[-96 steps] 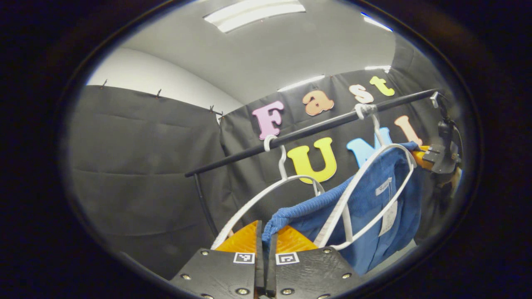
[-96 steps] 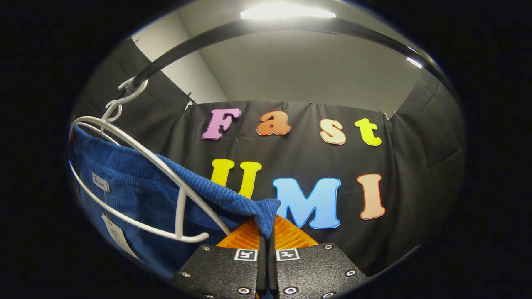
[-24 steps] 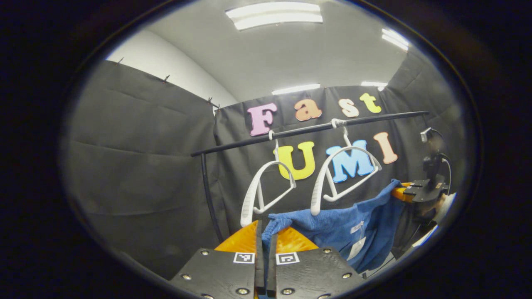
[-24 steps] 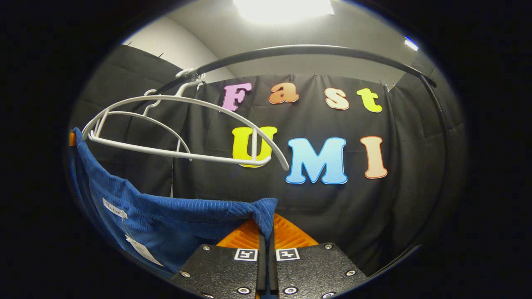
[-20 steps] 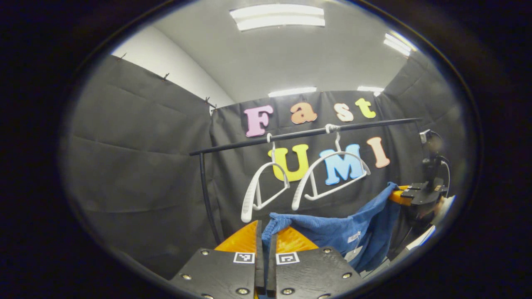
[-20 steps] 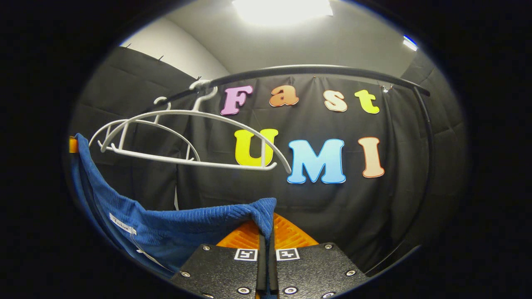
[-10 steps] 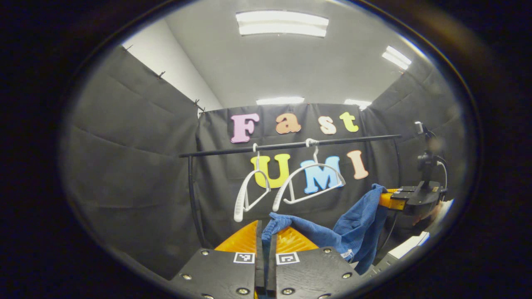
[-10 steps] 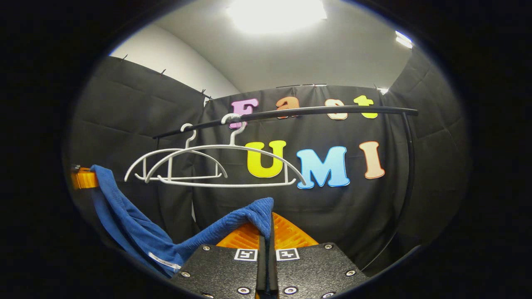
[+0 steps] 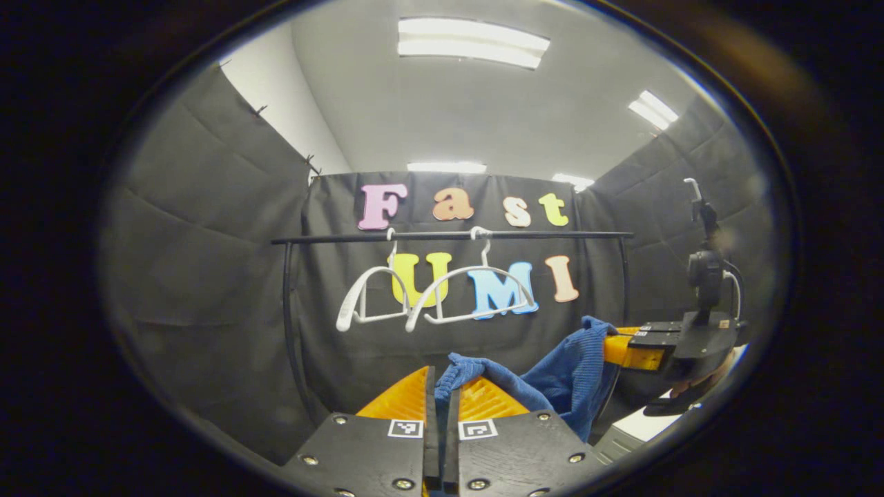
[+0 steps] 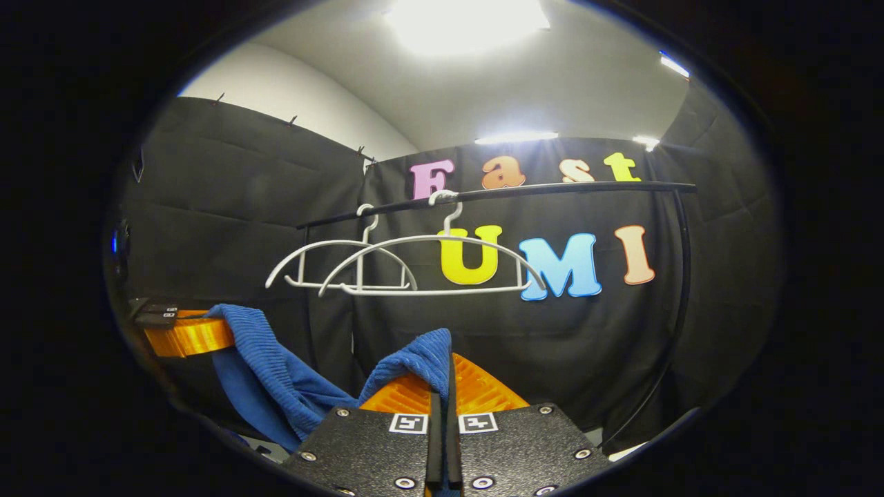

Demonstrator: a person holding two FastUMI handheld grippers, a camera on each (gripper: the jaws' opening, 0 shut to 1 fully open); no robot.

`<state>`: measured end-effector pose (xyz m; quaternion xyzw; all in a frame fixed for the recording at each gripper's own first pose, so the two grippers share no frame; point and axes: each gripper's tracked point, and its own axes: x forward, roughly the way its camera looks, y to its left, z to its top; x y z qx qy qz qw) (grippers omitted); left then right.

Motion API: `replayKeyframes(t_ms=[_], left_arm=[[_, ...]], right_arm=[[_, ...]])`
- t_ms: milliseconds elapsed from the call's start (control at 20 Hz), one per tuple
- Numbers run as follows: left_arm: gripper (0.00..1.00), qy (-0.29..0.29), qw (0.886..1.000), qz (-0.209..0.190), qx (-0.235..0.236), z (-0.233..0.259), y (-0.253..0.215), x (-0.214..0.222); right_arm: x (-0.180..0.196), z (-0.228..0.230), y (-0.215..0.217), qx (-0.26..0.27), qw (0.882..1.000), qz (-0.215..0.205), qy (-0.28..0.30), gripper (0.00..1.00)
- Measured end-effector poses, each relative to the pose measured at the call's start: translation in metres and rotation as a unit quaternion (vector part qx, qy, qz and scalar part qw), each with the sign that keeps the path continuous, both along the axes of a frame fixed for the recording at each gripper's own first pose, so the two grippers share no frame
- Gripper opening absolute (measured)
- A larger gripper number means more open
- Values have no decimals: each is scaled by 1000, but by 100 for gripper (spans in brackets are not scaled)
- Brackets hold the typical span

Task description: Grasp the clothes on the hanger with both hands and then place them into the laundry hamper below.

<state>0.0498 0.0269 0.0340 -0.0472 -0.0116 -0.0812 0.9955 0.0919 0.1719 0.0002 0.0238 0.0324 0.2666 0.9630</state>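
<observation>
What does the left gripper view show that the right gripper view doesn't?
Left gripper view: the right gripper off to the side, the rack's left post. Right gripper view: the left gripper farther off, the rack's right post. Both: two bare white hangers on the rail, and the blue garment pinched at each end.
</observation>
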Motion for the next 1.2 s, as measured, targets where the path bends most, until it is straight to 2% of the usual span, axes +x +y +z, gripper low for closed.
replayKeyframes(t_ms=[200,450,800,1200], left_arm=[[2,27,1000,-4,-7,-33,-8,-13],[3,82,997,4,-16,-97,-14,-16],[4,165,986,7,-16,-185,-27,-17],[4,238,971,6,3,-253,-41,-31]], right_arm=[[-27,-29,18,-10,999,23,27,2],[-46,-97,24,-32,995,35,84,2],[-55,-178,18,-72,984,23,160,2],[-75,-248,5,-116,972,23,204,2]])
